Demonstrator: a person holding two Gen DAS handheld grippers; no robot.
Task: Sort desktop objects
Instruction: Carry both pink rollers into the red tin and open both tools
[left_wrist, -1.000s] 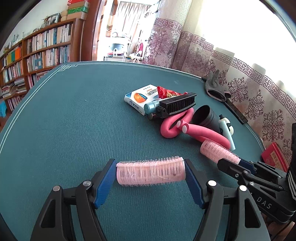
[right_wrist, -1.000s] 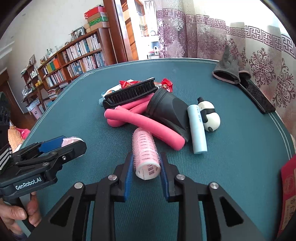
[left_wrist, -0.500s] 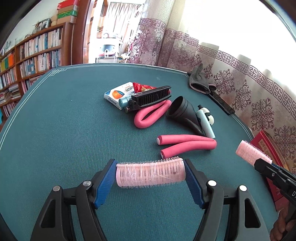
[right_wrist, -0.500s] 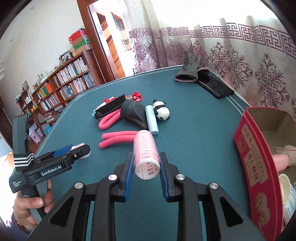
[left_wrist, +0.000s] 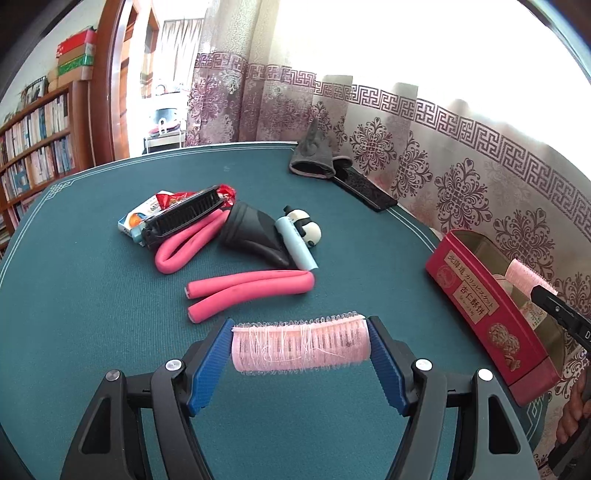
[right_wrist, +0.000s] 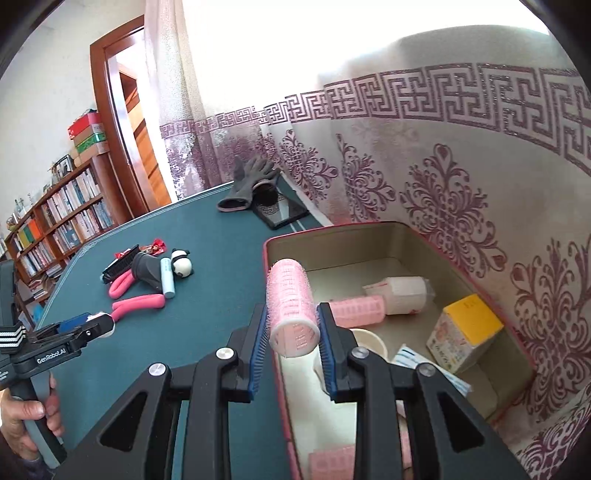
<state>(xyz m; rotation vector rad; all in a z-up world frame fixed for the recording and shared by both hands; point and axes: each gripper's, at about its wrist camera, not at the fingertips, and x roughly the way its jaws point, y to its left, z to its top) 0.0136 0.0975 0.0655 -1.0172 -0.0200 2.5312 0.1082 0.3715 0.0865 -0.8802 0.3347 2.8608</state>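
We note: pink hair roller (left_wrist: 301, 348) | teal tablecloth (left_wrist: 92, 295) | red box (left_wrist: 491, 325) | curtain (right_wrist: 443, 177), purple fret-and-floral pattern | black-white panda toy (left_wrist: 308, 229)

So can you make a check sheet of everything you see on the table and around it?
Surface: green table, cloth-covered.
Job's things: red box holding rollers and packets; one pink roller and another roller held.
Clutter: foam curlers, black brush, panda toy, grey glove.
Grippers: left gripper and right gripper each shut on a roller.
Cables: nothing seen.
Surroundings: bookshelf, patterned curtain.
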